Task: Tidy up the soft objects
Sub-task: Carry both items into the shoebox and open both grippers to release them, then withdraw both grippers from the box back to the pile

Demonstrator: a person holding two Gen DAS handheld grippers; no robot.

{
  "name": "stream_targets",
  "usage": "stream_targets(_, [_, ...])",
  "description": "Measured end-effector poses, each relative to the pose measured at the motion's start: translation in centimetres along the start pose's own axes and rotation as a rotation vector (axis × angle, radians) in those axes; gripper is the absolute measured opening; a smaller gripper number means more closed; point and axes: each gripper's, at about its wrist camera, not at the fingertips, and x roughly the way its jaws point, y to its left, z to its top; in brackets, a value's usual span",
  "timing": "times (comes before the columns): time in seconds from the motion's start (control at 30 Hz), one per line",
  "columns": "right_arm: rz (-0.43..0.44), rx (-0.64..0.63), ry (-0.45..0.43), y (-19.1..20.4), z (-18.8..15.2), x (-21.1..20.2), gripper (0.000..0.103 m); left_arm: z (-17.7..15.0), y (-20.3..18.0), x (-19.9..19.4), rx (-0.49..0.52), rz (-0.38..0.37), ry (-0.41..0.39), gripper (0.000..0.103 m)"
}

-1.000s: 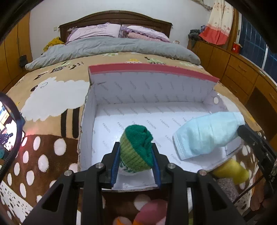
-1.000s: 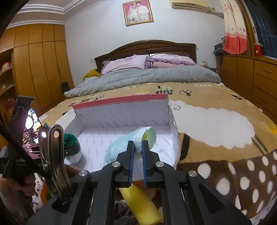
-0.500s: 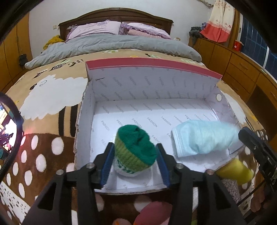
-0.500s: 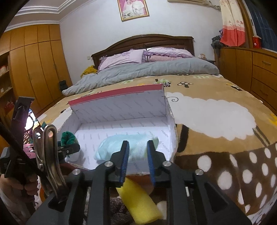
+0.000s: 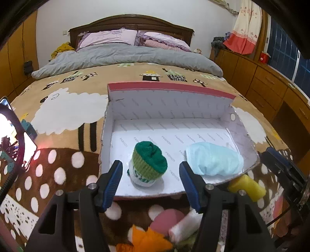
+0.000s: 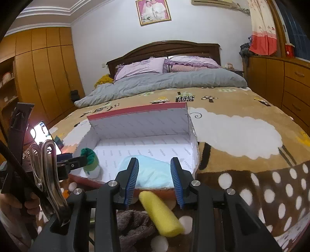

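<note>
Moved: both sets of jaws have spread and let go.
Left gripper (image 5: 151, 170): wide apart, holding nothing.
Right gripper (image 6: 155, 171): wide apart, holding nothing.
Green sock roll (image 5: 148, 164), blue mask (image 5: 213, 159): inside white box (image 5: 168, 104).
Surface: sheep-print blanket (image 5: 64, 110) on bed.
Room: wooden wardrobes (image 6: 44, 81), framed photo (image 6: 153, 11).

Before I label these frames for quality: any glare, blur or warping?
Left wrist view: phone screen blown out white, white roll near the bottom smeared, box rim bowed by fisheye. Right wrist view: phone glares too, yellow sponge soft, dark corners.
</note>
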Motion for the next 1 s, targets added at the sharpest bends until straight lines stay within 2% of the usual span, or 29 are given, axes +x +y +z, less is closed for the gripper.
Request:
stream_targets(0.2, [0.015,0.000,-0.005,0.8,-0.4,-2.0,0.035,-1.3,0.3,-2.4,0.001,0.011,-0.006,0.064])
stream_targets(0.33, [0.030,0.002,0.017,1.3,-1.4,-2.7,0.036,-2.4,0.7,-3.5,-0.015,-0.010,0.000,0.064])
stream_targets(1.0, [0.061,0.009,0.110,3.5,-5.4,-4.6,0.037,-7.8,3.5,-5.5,-0.056,-0.003,0.079,0.064])
